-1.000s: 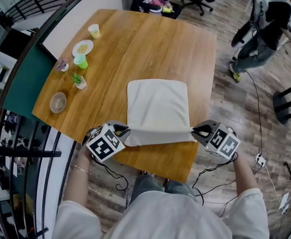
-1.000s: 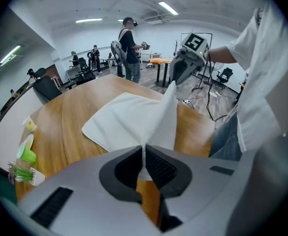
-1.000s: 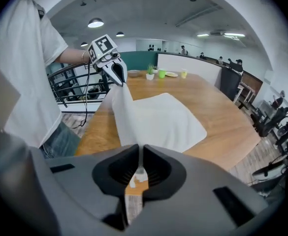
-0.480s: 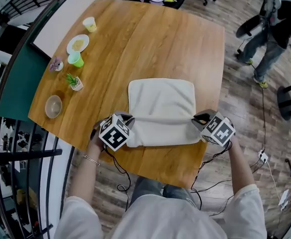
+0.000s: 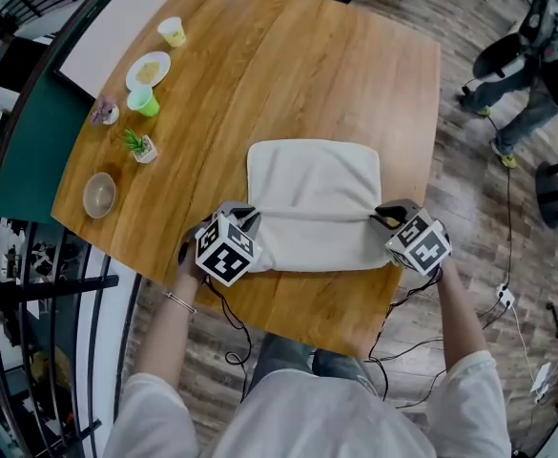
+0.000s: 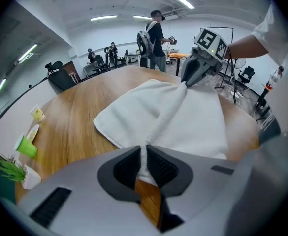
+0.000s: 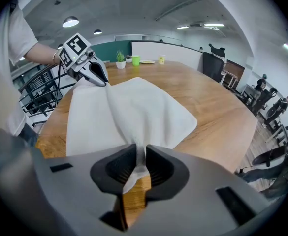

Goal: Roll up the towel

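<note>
A cream towel [image 5: 312, 184] lies flat on the wooden table [image 5: 288, 65], its near part folded over onto itself. My left gripper [image 5: 252, 217] pinches the left end of the folded edge, and my right gripper [image 5: 382, 215] pinches the right end. In the left gripper view the towel [image 6: 183, 117] runs as a raised ridge from my left gripper [image 6: 144, 154] to the right gripper [image 6: 185, 80]. The right gripper view shows the towel [image 7: 134, 107] caught in my right gripper [image 7: 140, 154], with the left gripper [image 7: 102, 77] opposite. Both jaws have just been opening slightly, cloth still between the pads.
Along the table's left side stand a bowl [image 5: 99, 195], a small potted plant [image 5: 137, 147], a green cup [image 5: 145, 103], a plate [image 5: 149, 69] and a yellow cup [image 5: 173, 31]. A person [image 5: 527, 55] stands on the floor at the right. The table's near edge is just behind the grippers.
Both grippers have carried the towel's near edge away from me and down onto the towel, so the folded-over strip is wider and lies lower.
</note>
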`<state>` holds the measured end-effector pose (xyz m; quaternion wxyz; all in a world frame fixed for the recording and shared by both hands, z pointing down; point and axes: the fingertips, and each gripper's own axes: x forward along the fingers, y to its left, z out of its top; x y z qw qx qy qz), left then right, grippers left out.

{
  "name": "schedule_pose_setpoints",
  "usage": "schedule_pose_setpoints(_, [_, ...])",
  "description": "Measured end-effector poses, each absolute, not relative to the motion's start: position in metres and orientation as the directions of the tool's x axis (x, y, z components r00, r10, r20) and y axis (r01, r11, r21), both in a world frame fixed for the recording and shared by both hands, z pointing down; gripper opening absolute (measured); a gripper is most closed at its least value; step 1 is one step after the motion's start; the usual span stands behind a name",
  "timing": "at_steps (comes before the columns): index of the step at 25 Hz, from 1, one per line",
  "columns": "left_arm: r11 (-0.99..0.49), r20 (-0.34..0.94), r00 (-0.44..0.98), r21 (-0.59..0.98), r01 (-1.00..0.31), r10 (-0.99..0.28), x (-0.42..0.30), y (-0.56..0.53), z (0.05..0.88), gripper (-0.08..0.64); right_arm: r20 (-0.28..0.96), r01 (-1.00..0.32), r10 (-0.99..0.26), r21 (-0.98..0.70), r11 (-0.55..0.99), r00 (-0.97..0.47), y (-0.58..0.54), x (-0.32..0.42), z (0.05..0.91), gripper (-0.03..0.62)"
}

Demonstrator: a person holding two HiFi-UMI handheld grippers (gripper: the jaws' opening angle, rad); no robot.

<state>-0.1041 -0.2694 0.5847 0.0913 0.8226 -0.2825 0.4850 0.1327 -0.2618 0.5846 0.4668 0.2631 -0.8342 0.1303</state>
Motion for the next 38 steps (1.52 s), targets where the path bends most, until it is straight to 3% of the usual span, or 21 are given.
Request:
schedule_pose_setpoints(10, [-0.806,0.806,0.404,-0.145,-0.574,-0.433,-0.106,-0.276,0.56,0.052,0.816,-0.604,-0.405,0.087,0.792,-0.413,-0.266,0.153,0.562,0.115])
schedule_pose_setpoints(18, [-0.766,0.774,0.406,-0.154,-0.625,-0.487,-0.136,-0.25,0.524,0.111,0.809,-0.532,-0.345,0.049,0.845,-0.475,-0.219,0.159,0.538,0.141])
schedule_pose_setpoints(26, [-0.942,0.843,0.447,-0.184,-0.283,-0.298,-0.085,-0.141,0.545,0.132,0.861,-0.227,-0.191,0.091,0.97,-0.472,-0.137,0.126,0.559,0.172])
schedule_pose_setpoints(38, [-0.965,0.9,0.351,-0.224,-0.14,-0.26,-0.09,-0.146,0.597,0.137,0.916,-0.122,-0.147,0.109,0.987,-0.373,-0.136,0.127,0.599,0.184])
